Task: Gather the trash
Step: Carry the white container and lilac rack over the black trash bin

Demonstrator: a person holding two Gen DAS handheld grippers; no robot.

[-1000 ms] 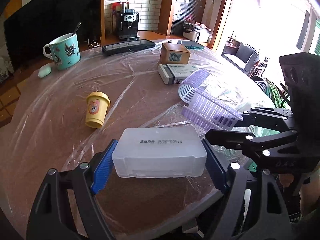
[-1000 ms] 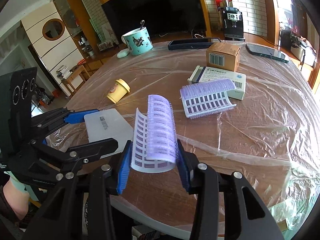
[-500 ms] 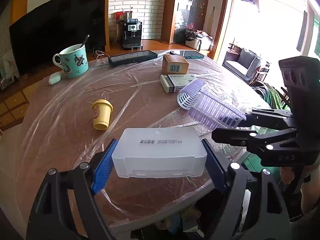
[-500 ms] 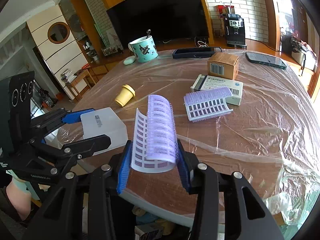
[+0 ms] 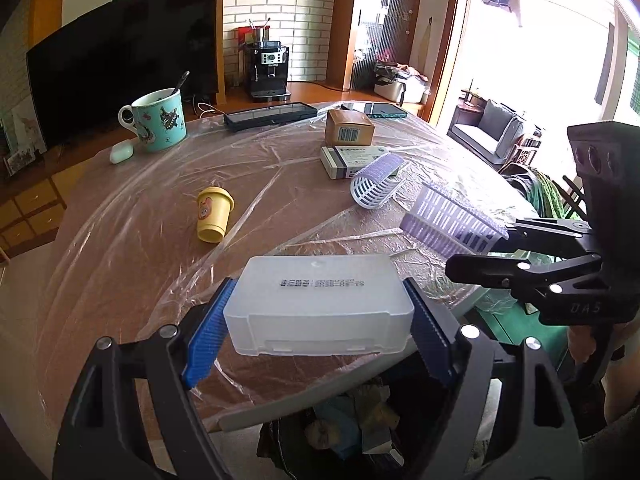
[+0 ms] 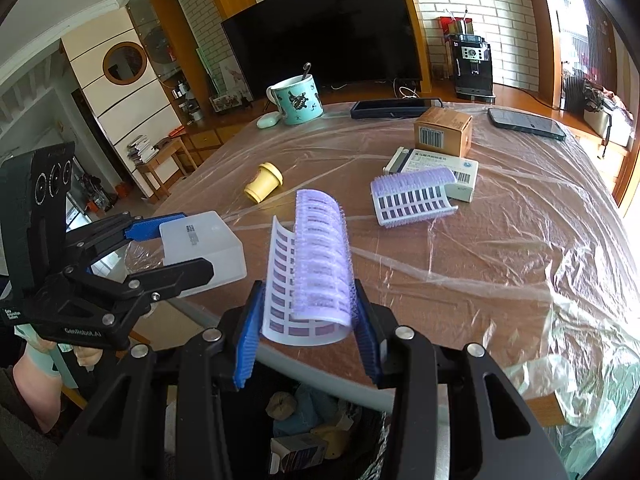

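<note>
My left gripper (image 5: 318,320) is shut on a translucent white plastic box (image 5: 318,308) and holds it past the table's near edge, above a black trash bin (image 5: 352,440). The box also shows in the right wrist view (image 6: 200,246). My right gripper (image 6: 306,328) is shut on a curled purple hair roller (image 6: 316,276), held over the bin (image 6: 304,436), which holds several scraps. The roller also shows in the left wrist view (image 5: 452,224). A second purple roller (image 6: 412,198), a yellow toy cup (image 6: 264,182), a white medicine box (image 6: 436,168) and a brown carton (image 6: 442,130) lie on the table.
The round table (image 6: 500,264) is covered with crinkled clear plastic film. At its far side stand a teal mug with a spoon (image 6: 298,100), a white earbud case (image 6: 267,121), a black tablet (image 6: 394,108) and a phone (image 6: 526,122). A TV and coffee machine stand behind.
Both grippers have pulled back from the table with their loads and risen. The table edge and the trash bin below have come into view.
</note>
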